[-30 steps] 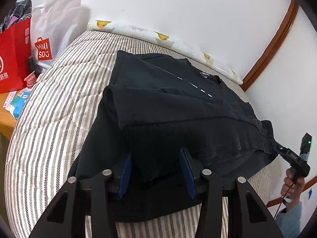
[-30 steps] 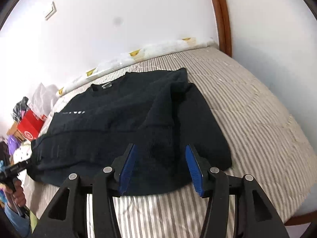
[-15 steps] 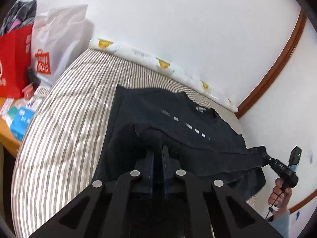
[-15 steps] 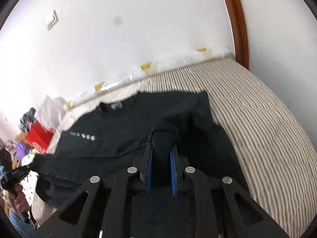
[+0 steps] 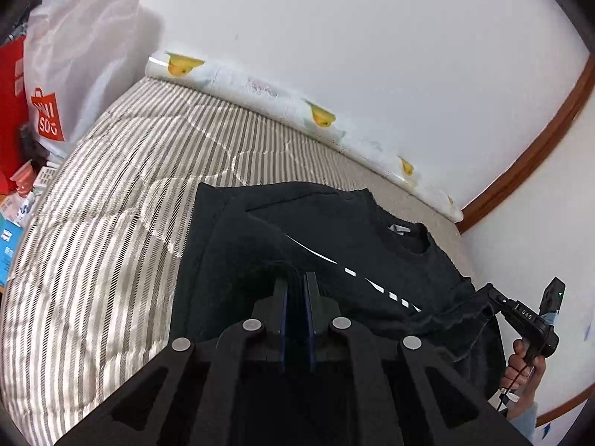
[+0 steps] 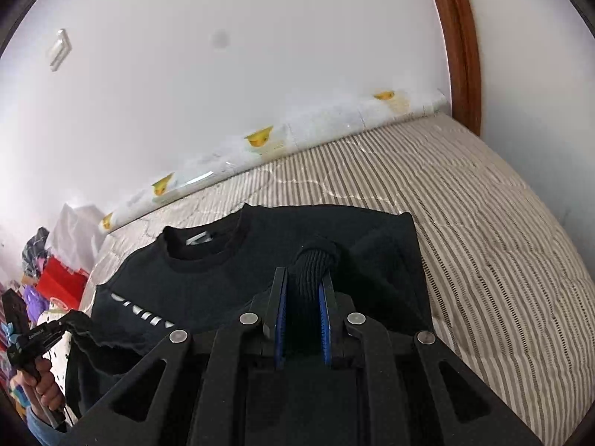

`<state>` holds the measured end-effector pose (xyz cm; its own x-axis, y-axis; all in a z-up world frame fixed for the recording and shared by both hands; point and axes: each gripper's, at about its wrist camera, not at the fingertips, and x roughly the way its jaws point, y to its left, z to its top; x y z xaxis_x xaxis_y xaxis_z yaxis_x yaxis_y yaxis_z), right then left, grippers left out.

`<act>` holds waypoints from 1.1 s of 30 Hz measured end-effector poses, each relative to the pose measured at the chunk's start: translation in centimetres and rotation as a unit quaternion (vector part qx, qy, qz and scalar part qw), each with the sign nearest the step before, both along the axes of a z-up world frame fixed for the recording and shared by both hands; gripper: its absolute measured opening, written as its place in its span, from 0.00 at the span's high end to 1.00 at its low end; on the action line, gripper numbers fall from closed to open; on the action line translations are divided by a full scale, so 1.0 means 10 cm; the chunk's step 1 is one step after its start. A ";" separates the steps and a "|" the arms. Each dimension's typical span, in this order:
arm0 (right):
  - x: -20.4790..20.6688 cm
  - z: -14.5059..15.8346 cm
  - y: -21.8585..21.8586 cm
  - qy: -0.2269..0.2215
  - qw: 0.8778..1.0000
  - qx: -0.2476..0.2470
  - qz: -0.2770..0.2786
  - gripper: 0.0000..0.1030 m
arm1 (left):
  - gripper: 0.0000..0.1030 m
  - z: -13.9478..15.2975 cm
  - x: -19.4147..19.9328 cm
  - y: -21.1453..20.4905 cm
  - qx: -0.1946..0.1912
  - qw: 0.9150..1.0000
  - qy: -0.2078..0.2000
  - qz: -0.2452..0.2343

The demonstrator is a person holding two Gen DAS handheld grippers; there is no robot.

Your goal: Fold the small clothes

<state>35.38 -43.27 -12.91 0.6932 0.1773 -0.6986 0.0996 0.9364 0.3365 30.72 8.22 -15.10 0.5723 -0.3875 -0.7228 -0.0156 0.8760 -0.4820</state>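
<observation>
Left wrist view: the black sweater (image 5: 334,245) is spread on the striped bed (image 5: 111,223); its hem is clamped by the left gripper (image 5: 296,297) and the right gripper (image 6: 303,297); soft, light, limp knit; grip at ribbed hem.

You had one black sweater (image 5: 353,245) on one striped mattress (image 5: 111,204). You held two grippers, the left gripper (image 5: 295,290) and the right gripper (image 6: 302,290), each with two blue pads. At the far edge lay one rolled sheet (image 5: 260,89) with four yellow ducks showing. To the left stood one white bag (image 5: 81,55) and one red bag (image 5: 11,74).
</observation>
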 end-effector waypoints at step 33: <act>0.43 -0.26 0.19 0.045 0.987 -0.130 0.080 0.43 | 0.47 -0.07 0.26 -0.26 0.160 0.984 0.010 -0.079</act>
<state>39.67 -41.42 -15.48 0.6038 0.0861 -0.7925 -0.0390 0.9961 0.0785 33.31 5.63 -15.76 0.5065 -0.2221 -0.8331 0.1268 0.9749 -0.1828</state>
